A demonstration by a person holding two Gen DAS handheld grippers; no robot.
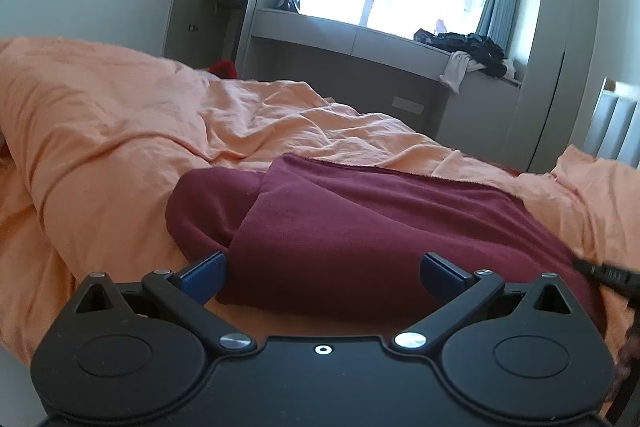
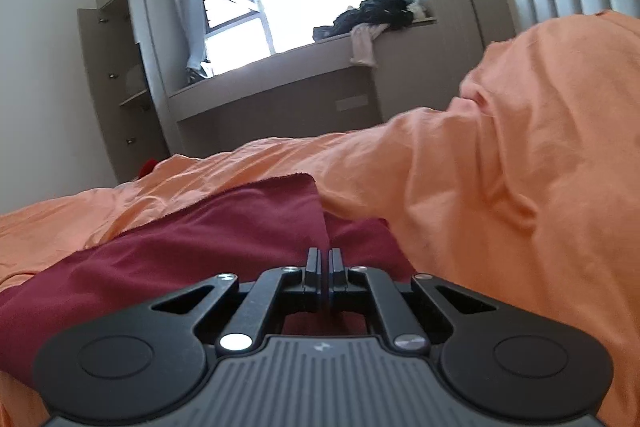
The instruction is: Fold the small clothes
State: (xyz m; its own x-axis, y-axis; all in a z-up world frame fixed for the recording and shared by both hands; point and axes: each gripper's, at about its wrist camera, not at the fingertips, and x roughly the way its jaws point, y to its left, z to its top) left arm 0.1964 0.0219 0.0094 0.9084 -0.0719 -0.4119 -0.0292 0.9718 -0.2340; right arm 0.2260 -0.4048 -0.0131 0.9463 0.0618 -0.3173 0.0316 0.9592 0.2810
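The left gripper (image 1: pixel 323 277) is wide open, its fingers on both sides of the folded maroon cloth (image 1: pixel 360 227). The right gripper (image 2: pixel 324 269) is closed; whether it pinches cloth I cannot tell. The cloth lies on the orange duvet (image 1: pixel 120 131)

The garment (image 1: pixel 360 227) lies on the duvet (image 1: pixel 120 131) on the bed. Behind the bed, a clothes pile (image 1: pixel 468 51) sits on the window ledge (image 1: pixel 360 39).

The garment (image 1: pixel 360 227) is dark red, of soft knit cloth. It lies on the orange bed cover (image 1: pixel 120 131), partly folded, with one layer turned over another and a straight hemmed edge.
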